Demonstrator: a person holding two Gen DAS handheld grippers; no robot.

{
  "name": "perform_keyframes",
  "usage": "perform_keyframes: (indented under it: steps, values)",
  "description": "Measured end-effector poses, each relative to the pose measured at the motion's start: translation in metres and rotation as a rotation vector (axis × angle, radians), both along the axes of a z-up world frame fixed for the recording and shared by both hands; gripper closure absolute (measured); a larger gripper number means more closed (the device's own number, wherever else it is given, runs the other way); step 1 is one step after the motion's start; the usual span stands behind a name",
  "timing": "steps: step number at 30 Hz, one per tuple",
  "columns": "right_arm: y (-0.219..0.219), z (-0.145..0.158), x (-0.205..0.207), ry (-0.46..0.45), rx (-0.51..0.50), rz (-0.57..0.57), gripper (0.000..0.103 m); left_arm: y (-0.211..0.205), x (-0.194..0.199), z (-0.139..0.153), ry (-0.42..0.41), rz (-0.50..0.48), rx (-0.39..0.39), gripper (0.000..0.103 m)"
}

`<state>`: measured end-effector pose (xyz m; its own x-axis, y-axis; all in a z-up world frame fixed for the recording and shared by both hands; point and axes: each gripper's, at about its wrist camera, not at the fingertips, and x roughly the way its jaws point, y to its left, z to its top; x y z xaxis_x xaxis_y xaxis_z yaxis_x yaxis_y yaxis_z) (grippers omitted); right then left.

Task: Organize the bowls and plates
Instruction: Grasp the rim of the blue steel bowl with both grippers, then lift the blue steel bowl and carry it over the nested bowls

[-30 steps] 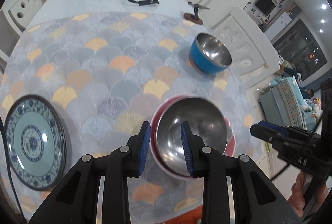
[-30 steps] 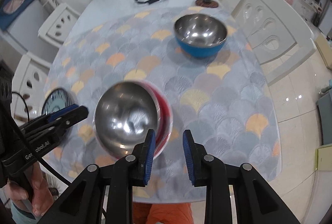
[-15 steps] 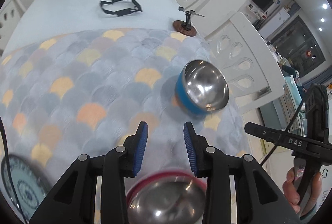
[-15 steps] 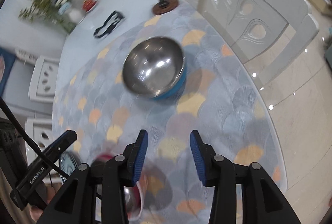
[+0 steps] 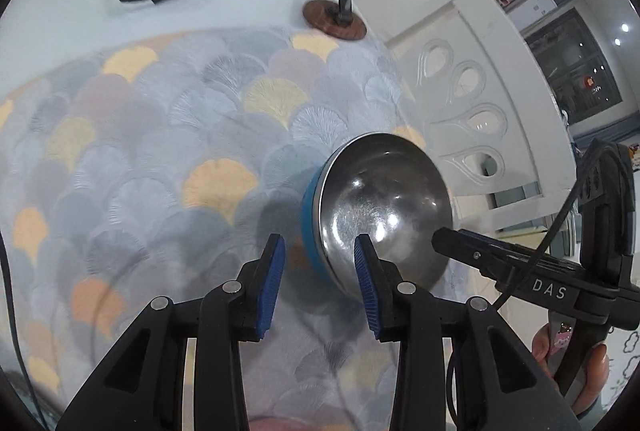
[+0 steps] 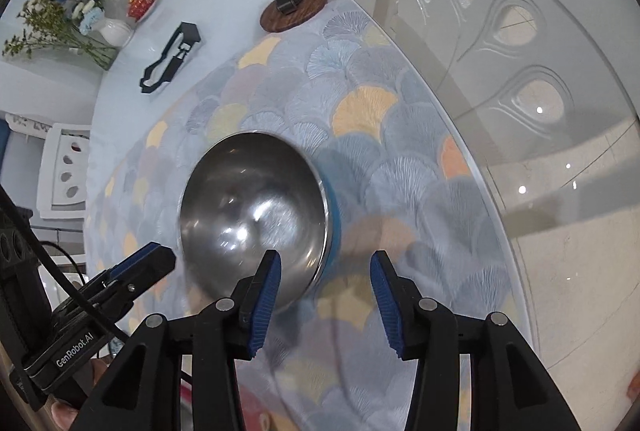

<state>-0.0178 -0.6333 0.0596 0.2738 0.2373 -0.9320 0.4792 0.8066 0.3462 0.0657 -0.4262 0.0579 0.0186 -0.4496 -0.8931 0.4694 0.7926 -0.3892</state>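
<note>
The patterned tablecloth point(image 5: 168, 167) covers the near end of the table, and the blue bowl point(image 6: 256, 207) sits on it near the right-hand edge, upright, mouth up, round with no long axis. Both grippers flank it, part open and empty. The left gripper point(image 5: 320, 283) and right gripper point(image 6: 326, 299) should each straddle the rim on opposite sides, then close evenly and lift level.
</note>
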Motion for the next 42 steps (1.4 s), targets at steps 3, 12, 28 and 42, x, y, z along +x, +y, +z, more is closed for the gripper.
perform_keyframes:
  steps: [3, 12, 28, 42]
  values:
    - [-0.002, -0.008, 0.008, 0.013, -0.004, 0.016, 0.059, -0.006, 0.005, -0.012, 0.031, 0.001, 0.006, 0.070]
    - [0.007, -0.022, 0.021, 0.031, -0.017, 0.077, 0.059, -0.016, 0.012, -0.024, 0.048, -0.013, 0.014, 0.070]
    - [0.013, -0.025, 0.023, 0.035, -0.034, 0.090, 0.083, -0.020, 0.008, -0.027, 0.024, -0.033, 0.001, 0.079]
    - [0.034, 0.022, 0.019, -0.057, -0.160, 0.153, 0.084, -0.005, -0.010, 0.014, -0.113, -0.021, -0.014, 0.079]
